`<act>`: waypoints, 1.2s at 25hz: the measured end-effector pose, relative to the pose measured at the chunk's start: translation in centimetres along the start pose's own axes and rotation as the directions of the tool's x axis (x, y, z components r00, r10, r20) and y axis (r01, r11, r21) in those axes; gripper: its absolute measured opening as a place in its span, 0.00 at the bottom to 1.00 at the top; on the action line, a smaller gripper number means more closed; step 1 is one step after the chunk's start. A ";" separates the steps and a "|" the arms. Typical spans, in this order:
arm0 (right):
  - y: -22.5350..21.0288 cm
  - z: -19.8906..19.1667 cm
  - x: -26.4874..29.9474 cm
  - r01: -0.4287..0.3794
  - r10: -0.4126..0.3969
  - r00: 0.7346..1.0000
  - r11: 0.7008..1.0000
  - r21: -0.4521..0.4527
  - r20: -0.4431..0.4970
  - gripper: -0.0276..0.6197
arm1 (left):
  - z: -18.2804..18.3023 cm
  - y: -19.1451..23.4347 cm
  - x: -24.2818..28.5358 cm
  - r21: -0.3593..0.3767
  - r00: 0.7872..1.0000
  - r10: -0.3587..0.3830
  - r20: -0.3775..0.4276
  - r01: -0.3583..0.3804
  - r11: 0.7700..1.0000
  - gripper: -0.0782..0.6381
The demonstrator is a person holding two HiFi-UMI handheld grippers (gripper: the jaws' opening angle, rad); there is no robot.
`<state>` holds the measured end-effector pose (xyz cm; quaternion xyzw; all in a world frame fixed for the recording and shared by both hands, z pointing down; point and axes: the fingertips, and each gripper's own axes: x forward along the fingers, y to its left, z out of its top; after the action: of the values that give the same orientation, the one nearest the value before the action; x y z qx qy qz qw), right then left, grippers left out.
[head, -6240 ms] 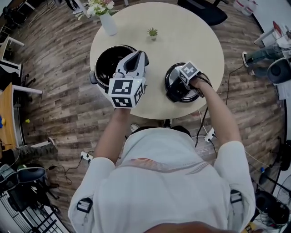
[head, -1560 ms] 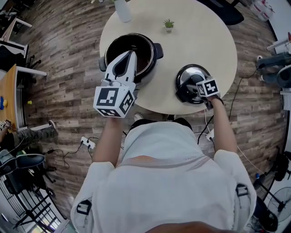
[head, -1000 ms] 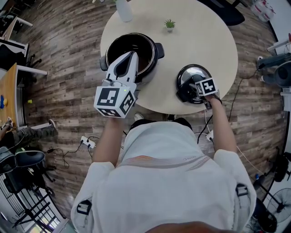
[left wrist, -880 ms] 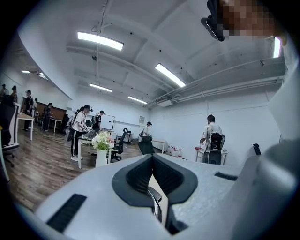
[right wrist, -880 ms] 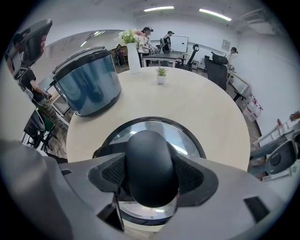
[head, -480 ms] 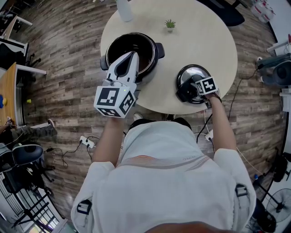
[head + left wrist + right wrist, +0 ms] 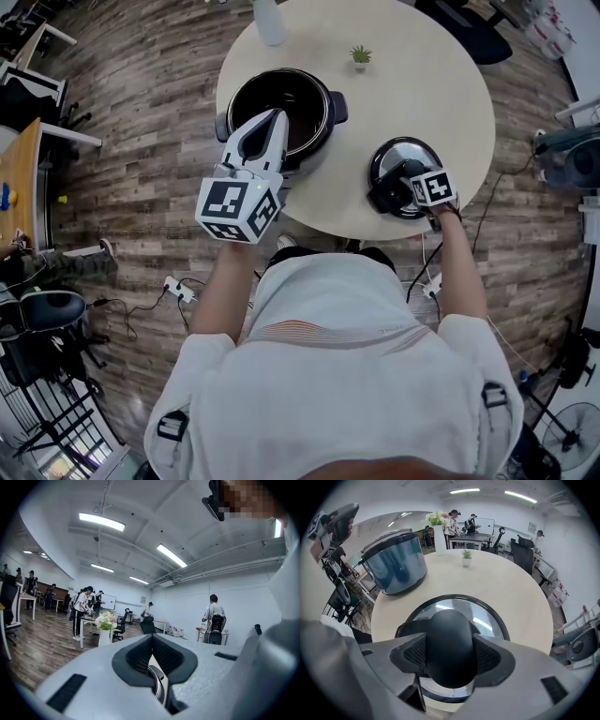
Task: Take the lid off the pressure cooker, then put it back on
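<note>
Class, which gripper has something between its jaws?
The right gripper: its jaws have just been closing on the lid knob; the left gripper is shut, empty.

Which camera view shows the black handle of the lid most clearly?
The right gripper view: the handle fills the centre, between jaws that have just been closing onto it. In the head view the right gripper hides much of it. The left gripper view does not show it.

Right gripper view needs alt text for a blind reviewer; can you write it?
The right tool has just closed its jaws on the black handle of the lid, which lies flat on a round table. Behind it to the left stands the pot; further back, a small plant and a vase of flowers.
</note>
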<state>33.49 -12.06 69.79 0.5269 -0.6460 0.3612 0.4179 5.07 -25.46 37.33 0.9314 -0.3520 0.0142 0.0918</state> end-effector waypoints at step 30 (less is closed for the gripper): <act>20.6 33.6 -15.9 -0.160 0.230 0.972 0.789 -0.594 0.043 0.49 | 1.9 8.8 -11.5 0.010 0.961 0.250 0.120 -0.253 0.967 0.12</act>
<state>9.47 -32.72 41.57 0.3224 -0.7991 0.1552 0.4831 -9.41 -24.77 35.87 0.8794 -0.4720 -0.0248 0.0566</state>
